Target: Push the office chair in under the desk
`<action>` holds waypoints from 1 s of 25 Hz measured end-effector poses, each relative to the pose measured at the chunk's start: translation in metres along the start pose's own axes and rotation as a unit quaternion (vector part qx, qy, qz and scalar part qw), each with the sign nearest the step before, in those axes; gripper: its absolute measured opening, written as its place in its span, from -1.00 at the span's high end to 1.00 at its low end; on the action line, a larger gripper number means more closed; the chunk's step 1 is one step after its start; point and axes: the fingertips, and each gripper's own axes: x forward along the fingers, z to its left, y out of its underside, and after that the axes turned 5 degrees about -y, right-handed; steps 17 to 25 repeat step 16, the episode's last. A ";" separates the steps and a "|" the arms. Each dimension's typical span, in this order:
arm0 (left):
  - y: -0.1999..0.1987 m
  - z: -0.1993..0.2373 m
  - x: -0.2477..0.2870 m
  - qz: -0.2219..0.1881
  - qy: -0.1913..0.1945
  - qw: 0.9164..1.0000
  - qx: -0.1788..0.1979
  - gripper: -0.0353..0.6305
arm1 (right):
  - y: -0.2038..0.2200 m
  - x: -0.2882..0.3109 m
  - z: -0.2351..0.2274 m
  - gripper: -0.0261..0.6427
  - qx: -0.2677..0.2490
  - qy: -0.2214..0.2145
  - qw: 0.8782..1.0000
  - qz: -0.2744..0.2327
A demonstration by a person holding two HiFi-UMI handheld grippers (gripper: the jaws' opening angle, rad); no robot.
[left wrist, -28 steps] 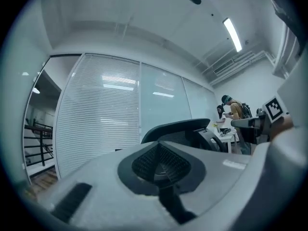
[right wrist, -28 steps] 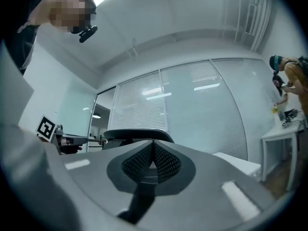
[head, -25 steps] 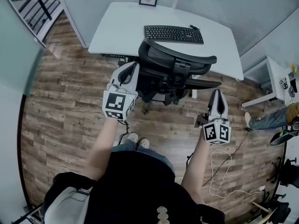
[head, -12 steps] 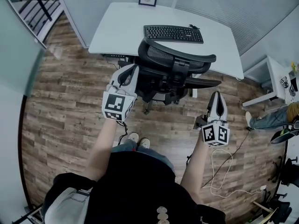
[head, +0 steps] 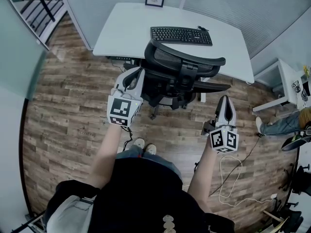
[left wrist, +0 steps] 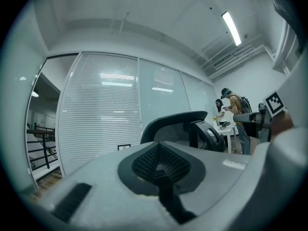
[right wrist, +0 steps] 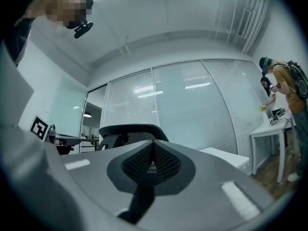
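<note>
Chair (head: 167,87) and bench come second here; start at the tools. The left hand-held gripper (head: 136,71) has its jaws pressed together with nothing between them. Its tip sits right at the left edge of the mesh backrest (head: 187,61), touching or just short, I cannot tell which. The right hand-held gripper (head: 226,99) is likewise closed and empty. It points at the chair from just behind the right armrest (head: 214,87), apart from it. The chair faces the bench (head: 121,33), with its backrest over the near edge below the keyboard (head: 181,35) and its wheeled base (head: 154,111) on the wood floor (head: 68,110). The backrest hides how far the seat reaches underneath. That fits a chair partly tucked with some travel left, or one already home; nothing here settles which. To my eye, closed jaws make good blunt pushers. Any pressing would go best evenly on both sides of the backrest, on its frame rather than the mesh. That way the chair rolls straight instead of swivelling, with an eye kept on the armrests meeting the bench edge.
</note>
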 end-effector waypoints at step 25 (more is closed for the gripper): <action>-0.003 -0.013 0.003 0.008 0.018 0.999 0.026 0.87 | 0.000 0.003 0.005 0.90 0.011 -0.010 1.000 0.004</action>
